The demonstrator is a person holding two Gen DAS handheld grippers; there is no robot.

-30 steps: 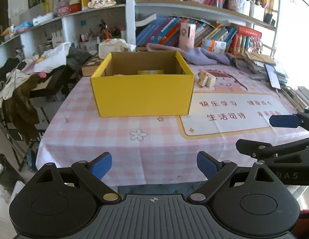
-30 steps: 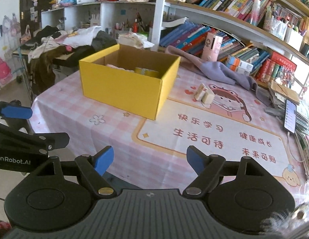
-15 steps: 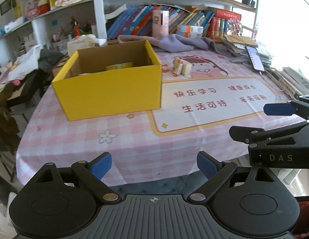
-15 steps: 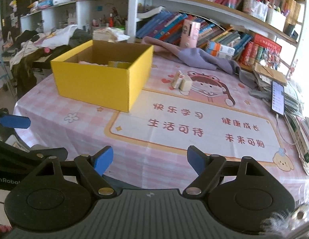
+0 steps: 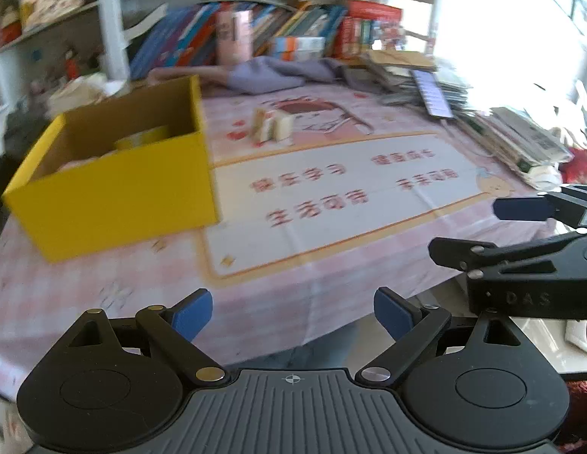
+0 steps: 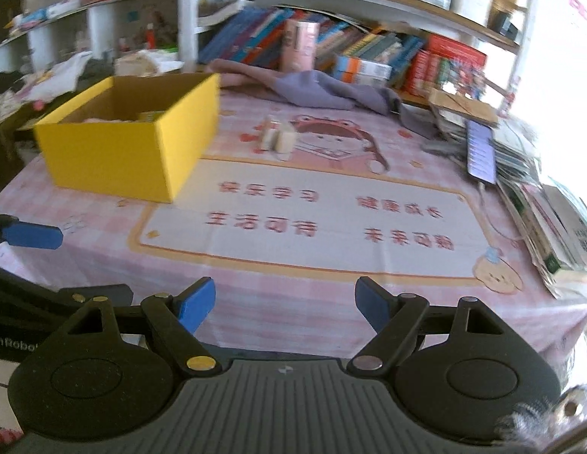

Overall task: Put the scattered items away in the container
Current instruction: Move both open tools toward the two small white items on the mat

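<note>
An open yellow cardboard box (image 5: 115,193) (image 6: 130,151) stands on the left of the pink checked tablecloth, with a yellow roll and something pale inside. Two small cream blocks (image 5: 272,128) (image 6: 276,138) sit together on the cloth behind the box's right corner. My left gripper (image 5: 291,314) hovers open and empty over the table's near edge. My right gripper (image 6: 285,304) is beside it, its jaws wide apart and closing slightly, nothing between them. Each gripper shows at the side of the other's view.
A printed mat (image 6: 304,219) covers the table's middle. A purple cloth (image 6: 316,89) and a pink carton (image 6: 299,45) lie at the back by the bookshelf. A phone (image 6: 480,151) and stacked books and papers (image 6: 547,223) crowd the right edge.
Both views have swung to the right and blurred: the yellow box slid leftward in frame and the right side of the table with its stacks came into view. Both grippers stay empty.
</note>
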